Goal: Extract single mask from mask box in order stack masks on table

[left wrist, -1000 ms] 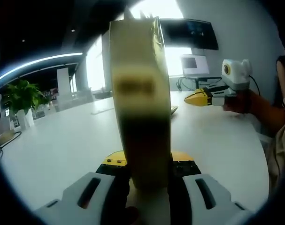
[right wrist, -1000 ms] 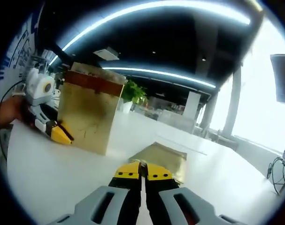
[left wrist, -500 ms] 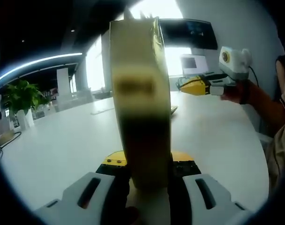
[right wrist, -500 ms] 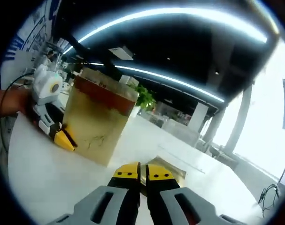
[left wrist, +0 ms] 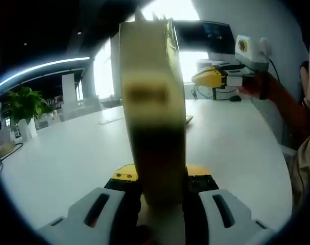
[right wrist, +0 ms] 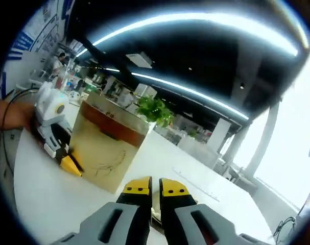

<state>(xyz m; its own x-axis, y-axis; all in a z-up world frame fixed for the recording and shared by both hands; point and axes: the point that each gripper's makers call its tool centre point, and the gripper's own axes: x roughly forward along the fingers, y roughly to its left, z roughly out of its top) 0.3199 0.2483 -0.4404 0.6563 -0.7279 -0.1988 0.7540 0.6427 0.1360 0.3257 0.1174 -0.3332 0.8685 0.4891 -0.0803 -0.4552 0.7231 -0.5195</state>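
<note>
Left tongs clamp gold mask box, lettering unreadable.

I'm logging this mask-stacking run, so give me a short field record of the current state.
left gripper: shut on the tall gold cardboard mask box, which stands upright on the white table
right gripper: raised above the table, jaws close together; cannot tell whether anything is between them
mask box in right gripper view: dark red band near its top
background: green potted plant
</note>
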